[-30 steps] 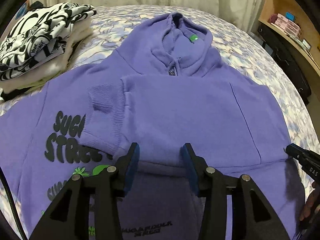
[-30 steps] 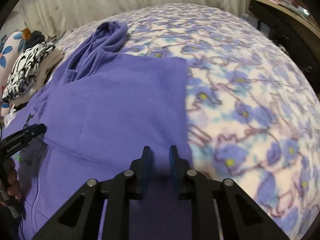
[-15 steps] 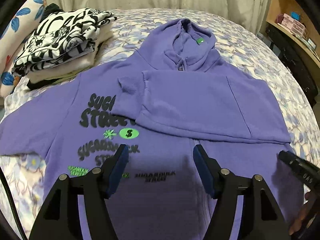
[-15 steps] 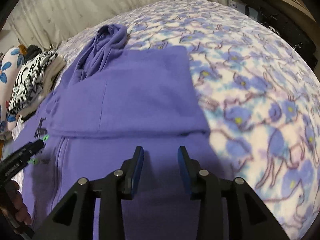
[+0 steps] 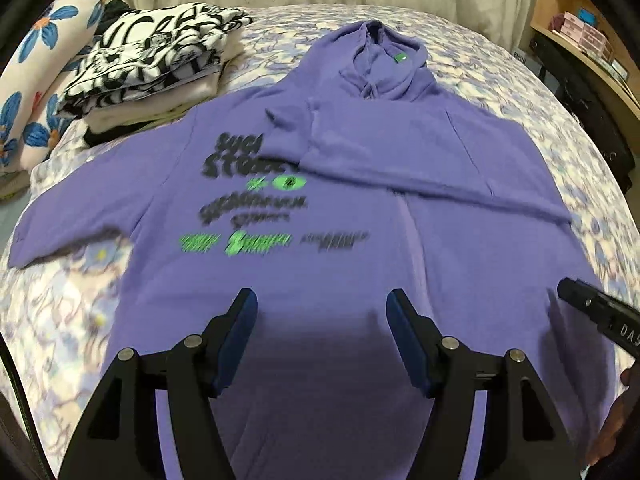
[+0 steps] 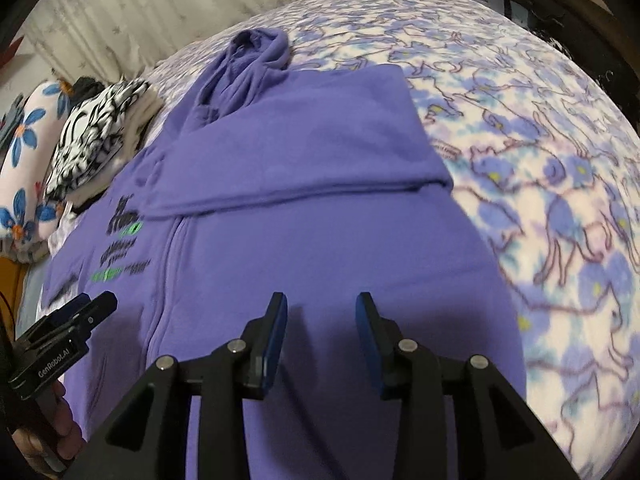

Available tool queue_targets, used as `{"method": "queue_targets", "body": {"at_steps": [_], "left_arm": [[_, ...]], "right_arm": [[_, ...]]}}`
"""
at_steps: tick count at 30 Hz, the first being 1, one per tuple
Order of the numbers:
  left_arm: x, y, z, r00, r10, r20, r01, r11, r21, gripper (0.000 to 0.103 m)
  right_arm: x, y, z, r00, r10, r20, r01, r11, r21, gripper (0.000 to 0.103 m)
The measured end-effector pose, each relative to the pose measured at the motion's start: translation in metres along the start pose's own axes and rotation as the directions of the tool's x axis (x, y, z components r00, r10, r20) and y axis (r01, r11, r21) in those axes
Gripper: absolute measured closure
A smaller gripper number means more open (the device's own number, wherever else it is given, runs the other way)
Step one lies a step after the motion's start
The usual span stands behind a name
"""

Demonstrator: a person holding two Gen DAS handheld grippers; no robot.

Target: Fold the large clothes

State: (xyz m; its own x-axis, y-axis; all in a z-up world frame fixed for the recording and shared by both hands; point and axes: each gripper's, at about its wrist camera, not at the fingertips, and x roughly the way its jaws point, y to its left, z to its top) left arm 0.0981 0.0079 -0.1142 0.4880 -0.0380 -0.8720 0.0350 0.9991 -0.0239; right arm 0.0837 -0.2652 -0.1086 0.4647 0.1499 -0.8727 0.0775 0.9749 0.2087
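Note:
A purple zip hoodie [image 5: 360, 272] with black and green print lies flat on the bed, hood at the far end. Its right sleeve [image 5: 400, 152] is folded across the chest; its left sleeve [image 5: 80, 220] lies spread out to the left. My left gripper [image 5: 322, 312] is open and empty above the hoodie's lower body. My right gripper [image 6: 321, 312] is open and empty above the hoodie [image 6: 300, 208], near its right side. Each gripper shows at the edge of the other's view.
A stack of folded clothes [image 5: 160, 64] with a black and white top sits at the far left. A flowered pillow [image 5: 36, 80] lies beside it. The bed has a blue flowered cover [image 6: 540, 140]. Shelves [image 5: 592, 48] stand at the right.
Both grippers have opened, let go of the folded sleeve and drawn back toward the hoodie's hem. The sleeve now rests across the chest.

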Motion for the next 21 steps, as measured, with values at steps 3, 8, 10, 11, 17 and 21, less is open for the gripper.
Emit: {"method": "queue_targets", "body": {"at_steps": [3, 8, 10, 11, 17, 21], "left_arm": [[-0.017, 0.018, -0.016, 1.000, 0.026, 0.008, -0.026, 1.000, -0.007, 0.037], [-0.041, 0.067, -0.029, 0.998, 0.056, 0.023, -0.053, 0.995, -0.086, 0.037], [-0.047, 0.089, -0.034, 0.998, 0.061, 0.022, -0.058, 0.991, -0.124, 0.037], [-0.049, 0.100, -0.036, 0.998, 0.061, 0.023, -0.057, 0.988, -0.142, 0.037], [-0.054, 0.165, -0.043, 0.998, 0.055, 0.043, -0.043, 0.970, -0.241, 0.037], [-0.046, 0.222, -0.047, 0.998, 0.041, 0.049, -0.023, 0.942, -0.334, 0.036]], "right_arm": [[-0.009, 0.017, -0.011, 1.000, 0.018, -0.010, -0.019, 0.999, -0.043, 0.067], [-0.024, 0.058, -0.019, 0.999, 0.039, 0.006, -0.038, 0.991, -0.130, 0.067], [-0.027, 0.075, -0.020, 0.998, 0.054, 0.013, -0.051, 0.985, -0.163, 0.067], [-0.029, 0.088, -0.020, 0.998, 0.064, 0.018, -0.060, 0.980, -0.188, 0.067], [-0.024, 0.157, -0.018, 0.990, 0.140, 0.035, -0.123, 0.946, -0.299, 0.067], [-0.009, 0.205, -0.016, 0.981, 0.191, 0.027, -0.169, 0.920, -0.354, 0.067]]}}
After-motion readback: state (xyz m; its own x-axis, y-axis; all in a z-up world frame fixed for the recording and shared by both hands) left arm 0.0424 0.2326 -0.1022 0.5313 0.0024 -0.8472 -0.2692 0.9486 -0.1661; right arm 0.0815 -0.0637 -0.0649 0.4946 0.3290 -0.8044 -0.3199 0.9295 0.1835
